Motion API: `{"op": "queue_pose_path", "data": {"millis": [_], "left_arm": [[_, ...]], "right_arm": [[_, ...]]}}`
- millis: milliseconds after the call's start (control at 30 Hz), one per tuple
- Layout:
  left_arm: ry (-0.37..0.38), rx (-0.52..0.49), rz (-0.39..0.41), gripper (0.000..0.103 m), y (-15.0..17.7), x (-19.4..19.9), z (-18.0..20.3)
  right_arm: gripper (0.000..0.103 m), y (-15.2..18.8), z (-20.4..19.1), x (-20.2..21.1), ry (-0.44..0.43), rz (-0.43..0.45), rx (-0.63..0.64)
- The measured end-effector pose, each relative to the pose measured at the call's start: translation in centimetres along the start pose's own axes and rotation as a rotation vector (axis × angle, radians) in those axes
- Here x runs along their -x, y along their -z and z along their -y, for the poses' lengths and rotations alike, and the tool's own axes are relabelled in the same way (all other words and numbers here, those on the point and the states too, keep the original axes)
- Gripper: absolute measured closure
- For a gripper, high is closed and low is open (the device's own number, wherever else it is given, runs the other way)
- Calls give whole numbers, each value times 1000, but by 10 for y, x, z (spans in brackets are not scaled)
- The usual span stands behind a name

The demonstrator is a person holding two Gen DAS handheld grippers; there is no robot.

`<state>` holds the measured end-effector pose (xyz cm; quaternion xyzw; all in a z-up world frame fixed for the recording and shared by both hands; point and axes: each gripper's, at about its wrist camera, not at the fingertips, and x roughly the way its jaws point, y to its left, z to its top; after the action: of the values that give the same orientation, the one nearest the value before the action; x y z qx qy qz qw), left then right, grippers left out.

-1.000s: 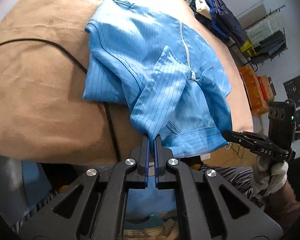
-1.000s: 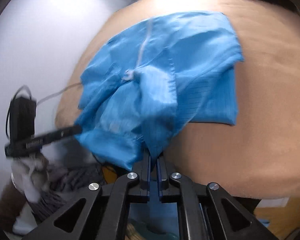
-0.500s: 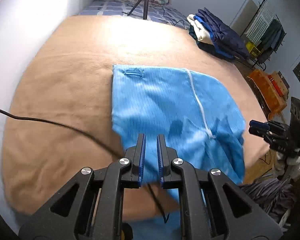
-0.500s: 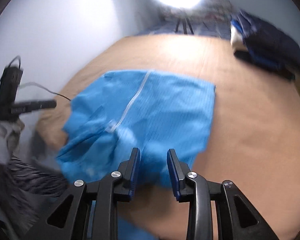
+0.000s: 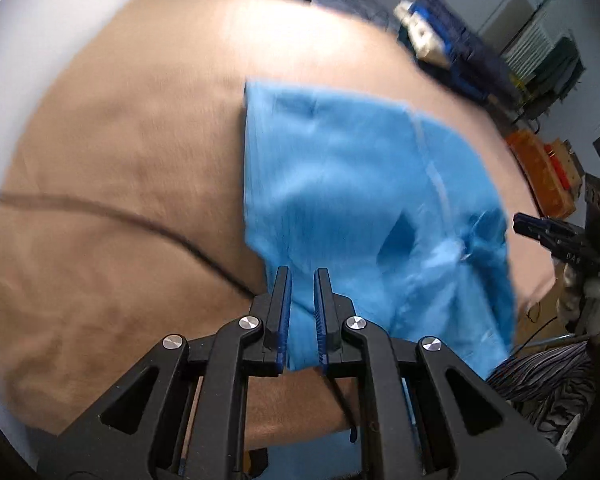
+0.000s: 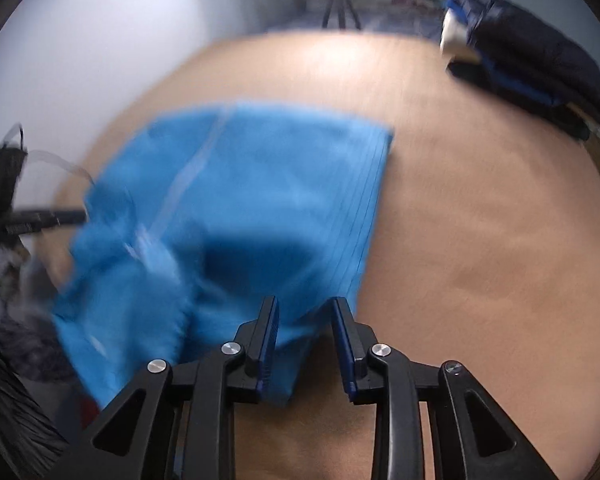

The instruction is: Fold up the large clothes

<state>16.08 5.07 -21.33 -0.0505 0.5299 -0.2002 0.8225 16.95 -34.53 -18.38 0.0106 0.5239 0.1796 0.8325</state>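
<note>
- One blue garment (image 5: pixel 352 200), light blue with thin dark pinstripes and a pale zip line running down it; it lies folded on the tan blanket (image 5: pixel 112 184), its near edge spilling over the front edge of the surface
- Two grippers, each with black arms and blue pads
- Left gripper (image 5: pixel 302 312): jaws have just been opening and now stand a narrow gap apart; blue cloth shows in the gap, pads do not look pressed on it
- Right gripper (image 6: pixel 305 340): jaws have just been opening and now stand clearly apart; the garment's near edge lies between and under them, not pinched
- In the left wrist view the right gripper is seen at the far right, held by a hand in a white glove (image 5: pixel 588 300), just off the garment's right side
- One black cable (image 5: pixel 140 224) crosses the blanket from the left and runs under the garment's near left corner
- One pile of dark navy clothes (image 6: pixel 528 68) with a white piece at its end, at the far right corner of the blanket, well apart from the garment
- Surface: tan blanket covering a wide flat top, few wrinkles
- Room: pale wall on the left; one tripod (image 6: pixel 338 8) under a bright lamp at the far end; a rack with hanging items (image 5: pixel 548 56) and orange boxes (image 5: pixel 540 172) on the right
- Both views blurred; finer detail not readable
</note>
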Motion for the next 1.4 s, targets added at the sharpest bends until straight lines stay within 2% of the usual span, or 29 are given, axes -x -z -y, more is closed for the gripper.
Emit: {"op": "queue_pose_path", "data": {"millis": [100, 200, 333, 433, 567, 667, 767, 833, 933, 1100, 1267, 1333, 1400], "left_arm": [[-36, -51, 90, 94, -25, 16, 12], [-24, -24, 100, 94, -44, 5, 15], [-9, 22, 33, 94, -60, -32, 11], [-38, 17, -8, 94, -58, -51, 7], [-53, 25, -59, 94, -48, -72, -3], [-57, 12, -52, 94, -40, -77, -3], [-81, -26, -55, 94, -40, -75, 4], [-63, 8, -50, 94, -41, -69, 3], [-28, 49, -19, 94, -41, -58, -2], [1, 40, -14, 93, -23, -50, -7], [-99, -76, -29, 93, -14, -61, 1], [-120, -85, -19, 93, -14, -57, 5], [-120, -78, 3, 91, -14, -48, 7]], "right_arm": [[70, -26, -2, 18, -32, 107, 9], [67, -58, -18, 13, -25, 164, 68], [72, -93, -34, -23, -10, 134, 132], [73, -108, -39, -52, -26, 89, 124], [73, -117, -48, -85, 18, 28, 155], [77, -114, -37, -108, 50, -21, 141], [77, -108, -36, -111, 58, -23, 167], [75, -106, -38, -102, 62, -26, 162], [74, -93, -34, -77, 7, -6, 105], [74, -49, -26, -46, -2, -20, 112], [74, -8, -25, -48, 78, -73, 160], [74, 0, -23, -48, 105, -81, 170], [74, -1, -19, -40, 94, -77, 128]]}}
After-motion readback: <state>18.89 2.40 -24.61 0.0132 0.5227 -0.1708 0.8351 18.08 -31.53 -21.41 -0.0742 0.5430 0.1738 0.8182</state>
